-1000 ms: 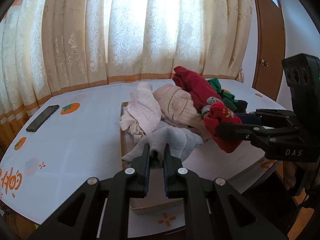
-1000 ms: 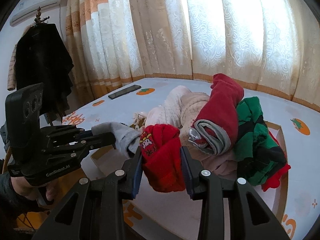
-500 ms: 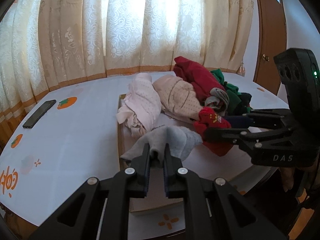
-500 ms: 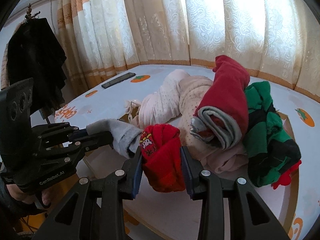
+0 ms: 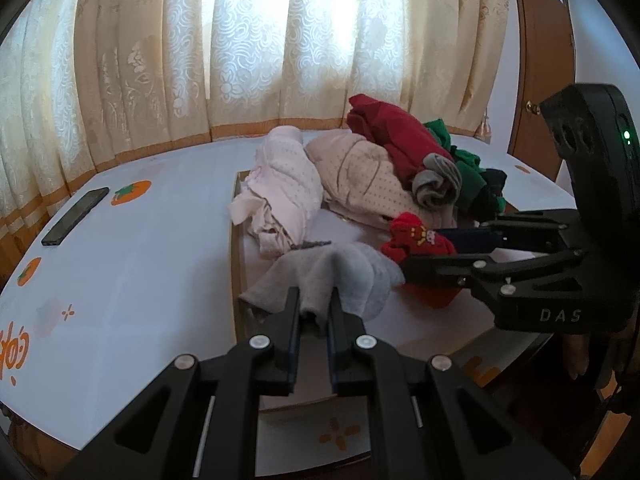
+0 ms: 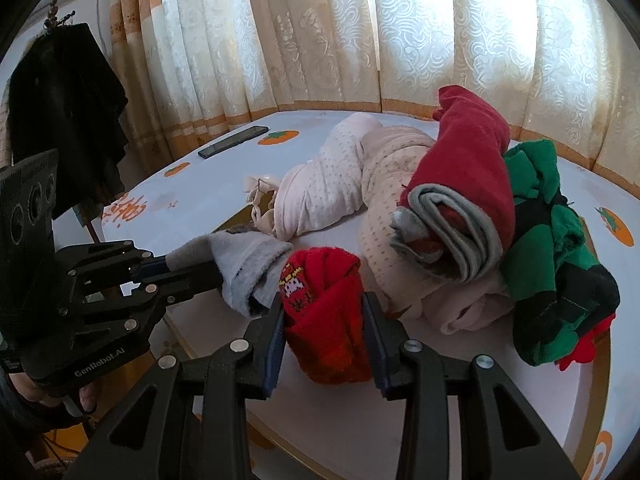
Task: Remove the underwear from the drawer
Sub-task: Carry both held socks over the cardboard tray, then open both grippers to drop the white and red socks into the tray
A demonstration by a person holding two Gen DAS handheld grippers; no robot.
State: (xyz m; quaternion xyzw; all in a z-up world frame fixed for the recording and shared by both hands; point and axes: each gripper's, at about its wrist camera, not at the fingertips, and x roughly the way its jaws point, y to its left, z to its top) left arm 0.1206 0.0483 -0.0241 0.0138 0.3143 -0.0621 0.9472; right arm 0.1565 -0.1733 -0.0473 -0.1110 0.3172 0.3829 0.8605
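A shallow wooden-rimmed drawer (image 5: 236,248) lies on the white table, heaped with clothes: pink dotted (image 5: 288,184), beige (image 5: 360,176), dark red (image 5: 392,136) and green (image 5: 468,168) pieces. My left gripper (image 5: 314,300) is shut on a grey garment (image 5: 344,276) at the drawer's near left corner. My right gripper (image 6: 322,300) is shut on a small red knit garment (image 6: 324,320) with a printed patch, just over the drawer's front. In the right wrist view the left gripper (image 6: 200,268) and its grey garment (image 6: 248,260) sit directly left of the red one, almost touching it.
A dark phone (image 5: 76,216) lies on the table (image 5: 140,280) at the far left, near an orange fruit print. Curtains close off the back, and a wooden door (image 5: 540,80) is at the right. A black coat (image 6: 64,112) hangs at the left.
The right gripper has sunk a little toward the drawer with the red garment still in it. The left gripper keeps its hold on the grey garment and has hardly moved.
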